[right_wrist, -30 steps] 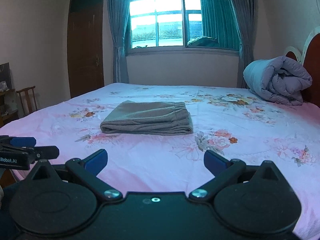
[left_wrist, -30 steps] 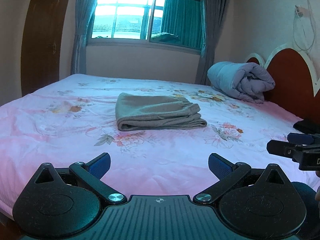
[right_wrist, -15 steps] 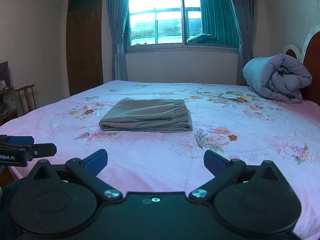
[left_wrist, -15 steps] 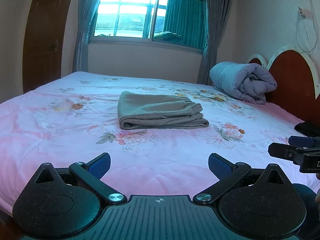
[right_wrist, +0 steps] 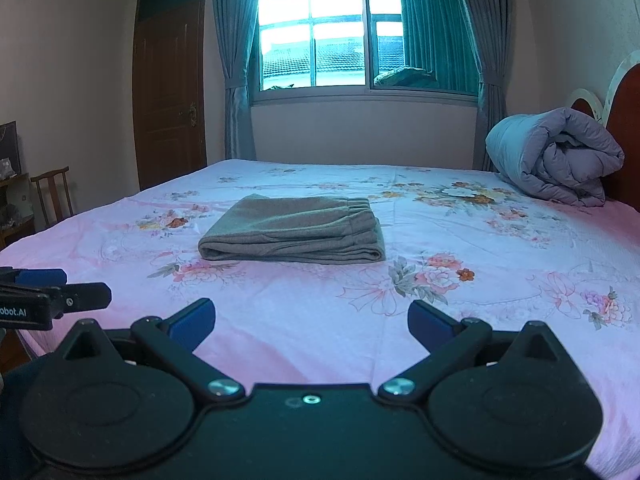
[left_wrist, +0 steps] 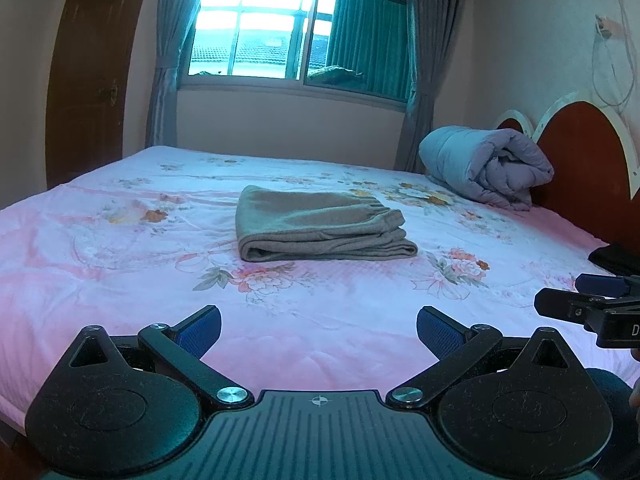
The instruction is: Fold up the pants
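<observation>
We see the gray pants [left_wrist: 320, 226] folded into a neat stack in the middle of the frame, lying on the pink flowery bed [left_wrist: 120, 272]. Our left tongs [left_wrist: 319, 326] are spread wide and hold nothing. Our right tongs [right_wrist: 311, 320] are spread wide too. A rolled blanket [right_wrist: 554, 156] sits at the right.

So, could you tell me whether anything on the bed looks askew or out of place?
Nothing stands out. The grey pants lie neatly folded on the floral sheet, the rolled duvet sits by the headboard, and both grippers, left and right, are open and apart from them.
</observation>
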